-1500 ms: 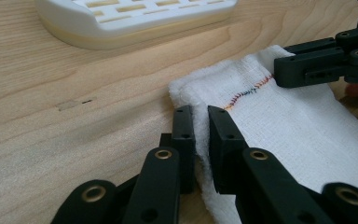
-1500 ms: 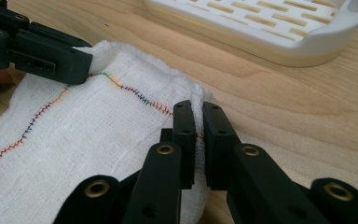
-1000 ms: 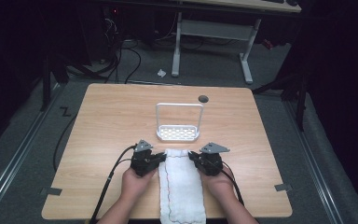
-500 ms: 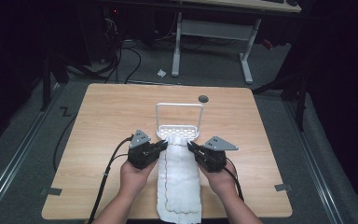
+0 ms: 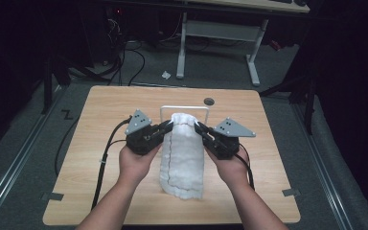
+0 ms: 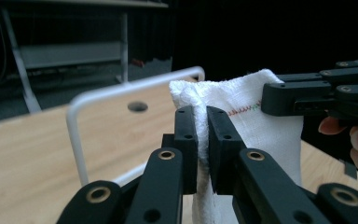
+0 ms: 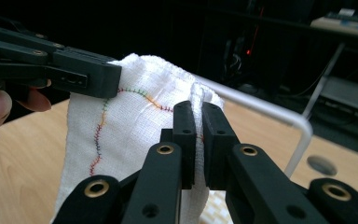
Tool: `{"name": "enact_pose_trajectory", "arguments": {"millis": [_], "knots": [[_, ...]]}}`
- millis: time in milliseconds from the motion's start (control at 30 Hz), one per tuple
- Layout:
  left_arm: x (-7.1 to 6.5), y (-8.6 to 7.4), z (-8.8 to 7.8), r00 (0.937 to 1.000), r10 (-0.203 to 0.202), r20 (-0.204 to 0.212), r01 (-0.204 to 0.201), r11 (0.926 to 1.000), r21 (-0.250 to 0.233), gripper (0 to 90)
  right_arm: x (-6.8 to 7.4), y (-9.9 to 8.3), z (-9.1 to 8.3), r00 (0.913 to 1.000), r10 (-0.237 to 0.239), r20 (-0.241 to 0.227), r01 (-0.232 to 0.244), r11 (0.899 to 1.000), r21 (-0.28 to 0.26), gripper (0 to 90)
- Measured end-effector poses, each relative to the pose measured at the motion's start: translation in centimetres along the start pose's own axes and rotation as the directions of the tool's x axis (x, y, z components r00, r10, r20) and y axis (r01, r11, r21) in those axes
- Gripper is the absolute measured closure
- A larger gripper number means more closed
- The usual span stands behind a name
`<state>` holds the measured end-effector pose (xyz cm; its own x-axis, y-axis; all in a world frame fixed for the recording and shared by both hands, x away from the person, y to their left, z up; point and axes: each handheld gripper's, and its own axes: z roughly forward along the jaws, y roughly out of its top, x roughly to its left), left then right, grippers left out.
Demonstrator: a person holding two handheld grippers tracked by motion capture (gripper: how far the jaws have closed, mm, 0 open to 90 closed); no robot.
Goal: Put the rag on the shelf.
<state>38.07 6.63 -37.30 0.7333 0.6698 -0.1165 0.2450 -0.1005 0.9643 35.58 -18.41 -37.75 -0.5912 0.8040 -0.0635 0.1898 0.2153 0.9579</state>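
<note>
white cloth (image 5: 183, 153) pinched at its top corners by left gripper (image 5: 168, 126) and right gripper (image 5: 198, 127), jaws clamped tight, beside white rack (image 5: 165, 109)

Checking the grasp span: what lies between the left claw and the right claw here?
The white towel's top edge, held raised between the left claw and right claw, in front of the white wire rack; clearest in the high view.

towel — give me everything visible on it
The white towel is woven cloth with a wavy line of multicoloured stitching near one edge. The left gripper and right gripper each pinch a top corner, jaws shut on bunched fabric, holding its far end raised just in front of the white wire rack. It hangs down from there, and its near end lies on the wooden table.
</note>
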Motion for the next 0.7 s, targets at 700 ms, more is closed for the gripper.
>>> {"name": "enact_pose_trajectory", "arguments": {"millis": [700], "knots": [[0.4, 7.1, -0.5, 0.9945, 0.098, -0.037, -0.101, 0.9914, -0.084, 83.9, -2.5, 6.3, -0.9, 0.9985, 0.012, 0.053, -0.005, 0.992, -0.128, 85.8]]}}
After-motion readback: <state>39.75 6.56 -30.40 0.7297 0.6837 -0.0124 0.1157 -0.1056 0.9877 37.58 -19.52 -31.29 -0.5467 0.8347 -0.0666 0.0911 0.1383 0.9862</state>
